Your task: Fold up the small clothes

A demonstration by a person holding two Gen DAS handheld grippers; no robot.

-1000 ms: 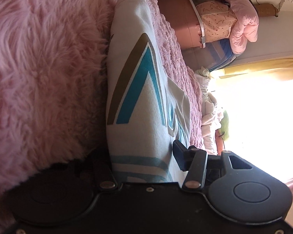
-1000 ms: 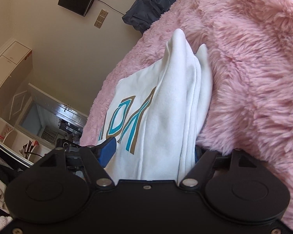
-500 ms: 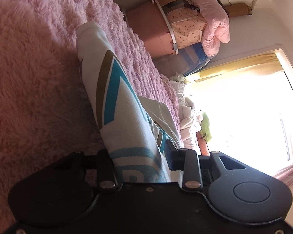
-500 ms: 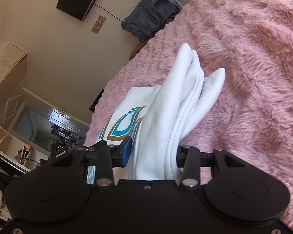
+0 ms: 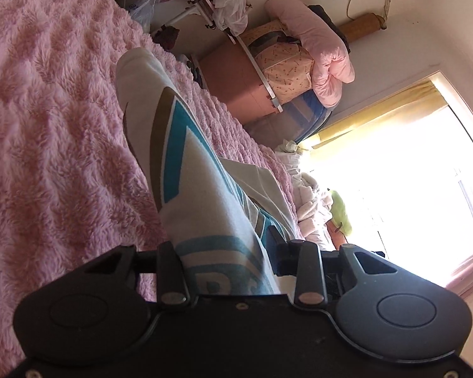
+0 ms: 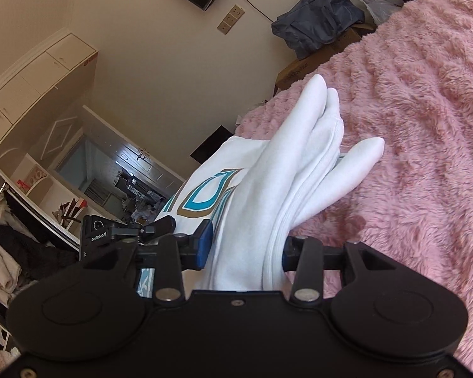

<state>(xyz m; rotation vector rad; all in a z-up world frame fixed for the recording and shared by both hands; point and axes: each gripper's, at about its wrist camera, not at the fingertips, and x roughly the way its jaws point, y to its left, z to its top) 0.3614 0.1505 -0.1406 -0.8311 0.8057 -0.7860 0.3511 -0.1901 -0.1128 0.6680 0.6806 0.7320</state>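
Grippers, left (image 5: 224,252) and right (image 6: 246,245), clamp the white printed sweatshirt (image 6: 268,189) above the pink blanket (image 6: 425,126), mid-fold; next, lay it over evenly.

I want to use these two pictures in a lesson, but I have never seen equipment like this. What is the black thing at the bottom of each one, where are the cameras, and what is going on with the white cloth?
No robot arm here: a person holds a two-finger gripper in each hand, and each gripper carries a wide-angle camera looking forward along its fingers. The black shape at the bottom is the gripper itself. One picture comes from the left gripper, the other from the right gripper. Both are clamped on the same white garment with teal and brown lettering, one on each side, having just closed on it. Part of it hangs free over a fluffy pink blanket covering a bed. In the right view, the bunched white folds stick out past the fingers. A cluttered bedroom lies behind.
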